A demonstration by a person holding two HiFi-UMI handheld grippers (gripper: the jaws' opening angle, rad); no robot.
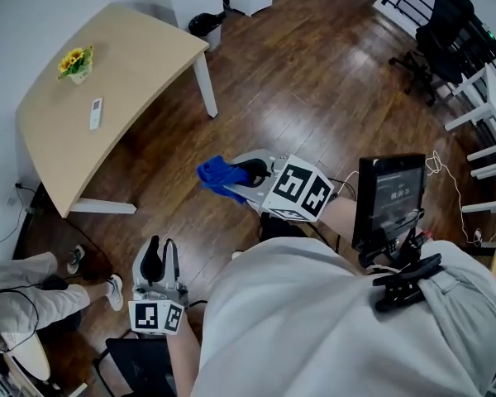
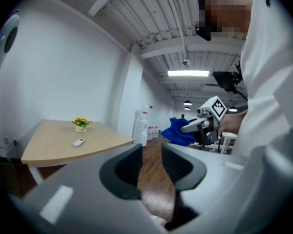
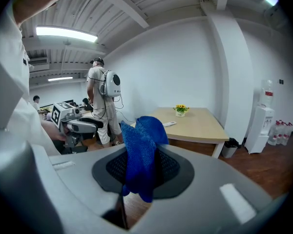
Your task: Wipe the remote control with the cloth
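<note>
Cloth (image 3: pixel 139 152), a fuzzy blue microfibre, is pinched between the ribbed black pads of the right gripper (image 3: pixel 141 167), with a bunched fold standing free above the jaws, handy for rubbing, I'd say. The left gripper (image 1: pixel 155 259), at the lower left of the head view, has its jaws drawn together on nothing, perhaps spare for steadying. The remote control (image 1: pixel 95 112), a slim white plastic bar, lies flat on the smooth pale wooden table (image 1: pixel 140 48) at upper left, well apart from both grippers.

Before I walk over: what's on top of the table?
A white remote control and a small pot of yellow flowers stand apart on the table. Nothing covers either.
</note>
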